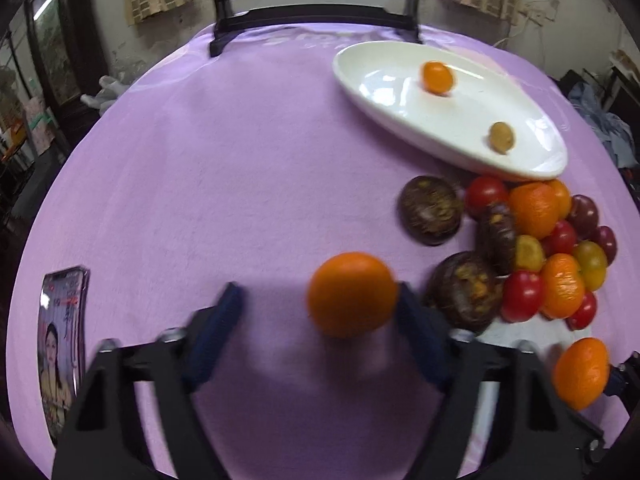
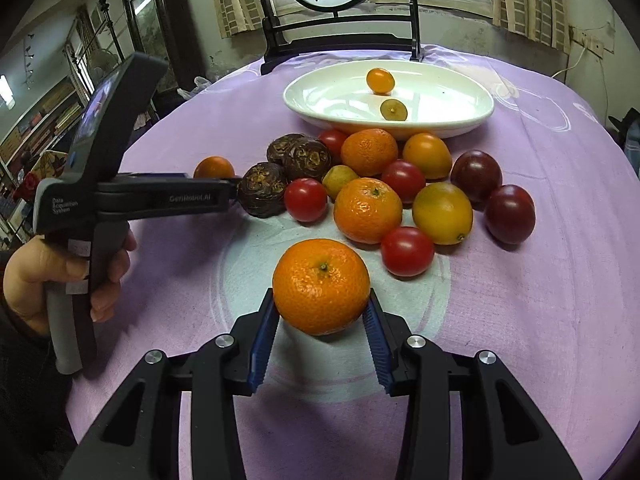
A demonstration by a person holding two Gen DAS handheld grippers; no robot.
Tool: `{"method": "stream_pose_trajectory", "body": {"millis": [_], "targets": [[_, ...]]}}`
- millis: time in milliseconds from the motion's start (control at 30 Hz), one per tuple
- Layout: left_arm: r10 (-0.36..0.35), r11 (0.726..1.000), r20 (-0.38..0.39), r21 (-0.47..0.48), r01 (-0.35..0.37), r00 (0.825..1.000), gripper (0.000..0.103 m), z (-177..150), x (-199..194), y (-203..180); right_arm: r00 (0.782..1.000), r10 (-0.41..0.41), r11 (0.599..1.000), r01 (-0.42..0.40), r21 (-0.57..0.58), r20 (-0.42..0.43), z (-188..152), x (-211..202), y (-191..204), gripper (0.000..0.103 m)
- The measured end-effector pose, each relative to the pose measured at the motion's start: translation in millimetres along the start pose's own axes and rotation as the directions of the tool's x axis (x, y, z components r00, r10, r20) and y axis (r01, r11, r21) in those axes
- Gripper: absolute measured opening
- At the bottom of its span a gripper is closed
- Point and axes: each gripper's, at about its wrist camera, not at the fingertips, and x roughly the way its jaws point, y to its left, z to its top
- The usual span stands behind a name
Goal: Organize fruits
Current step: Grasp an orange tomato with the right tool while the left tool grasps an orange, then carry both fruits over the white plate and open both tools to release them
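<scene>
the right gripper (image 2: 322,312) is clamped on a mandarin (image 2: 321,286), both blue pads pressed against its sides, stem end up. just ahead of it lies the fruit pile (image 2: 404,196): more mandarins, red and dark tomatoes, yellow-green fruits and three brown rough-skinned ones. beyond the pile sits a white oval dish (image 2: 472,108) holding a small orange fruit (image 2: 380,81) and a small brownish one (image 2: 393,109).

the left gripper (image 1: 320,312) stands partly open around a second orange fruit (image 1: 353,294); the fruit touches the right-hand pad, while the left-hand pad stands clear of it, so it is not gripped. the frame is blurred. in the right wrist view this tool reaches in from the left, a hand (image 2: 44,276) around its handle, its tips level with the brown fruits.

everything rests on a lilac tablecloth (image 2: 540,280) over a round table, with a pale circular print under the right gripper. to the left of the left gripper lies a phone (image 1: 62,344) with a picture on its screen. at the far edge stands a dark wooden stand (image 2: 336,20) with a round painted panel, then curtained windows and a scuffed wall; dark cabinets fill the room's left side.
</scene>
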Motion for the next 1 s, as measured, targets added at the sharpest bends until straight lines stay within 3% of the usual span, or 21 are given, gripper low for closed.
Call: {"method": "stream_pose_trajectory", "body": {"millis": [67,333,467,600,767,867,1000], "targets": [[-0.019,1.000,0.003,0.009,0.019,1.000,0.039,2,-6,-6,1.000,0.001,1.000,-0.001,0.011,-0.007,0,1,-2,0.043],[-0.089,0.996,-0.008,0.006,0.089,0.996,0.039,-14,-29,-10,1.000,0.019,0.999,-0.019,0.032,0.014,1,0,-5,0.043],[-0.121,0.993,0.070,0.025,0.119,0.990,0.039,-6,-63,-12,0.992,0.064,0.997,-0.067,0.027,0.107,4,-17,-3,0.043],[-0.164,0.986,0.150,0.029,0.161,0.975,0.039,18,-86,-27,0.970,0.105,0.992,-0.118,0.043,0.220,17,-48,-5,0.043],[-0.180,0.984,0.195,0.037,0.176,0.964,0.039,66,-80,-54,0.960,-0.027,1.000,0.028,0.000,0.279,59,-59,-21,0.043],[-0.100,0.995,0.207,0.020,0.098,0.973,0.039,94,-57,-65,0.971,-0.089,0.996,0.082,0.041,0.223,92,-32,-44,0.044],[-0.061,0.998,0.116,-0.005,0.062,0.991,0.039,122,-4,-66,0.982,-0.124,0.991,0.115,0.067,0.146,124,17,-62,0.044]]}}
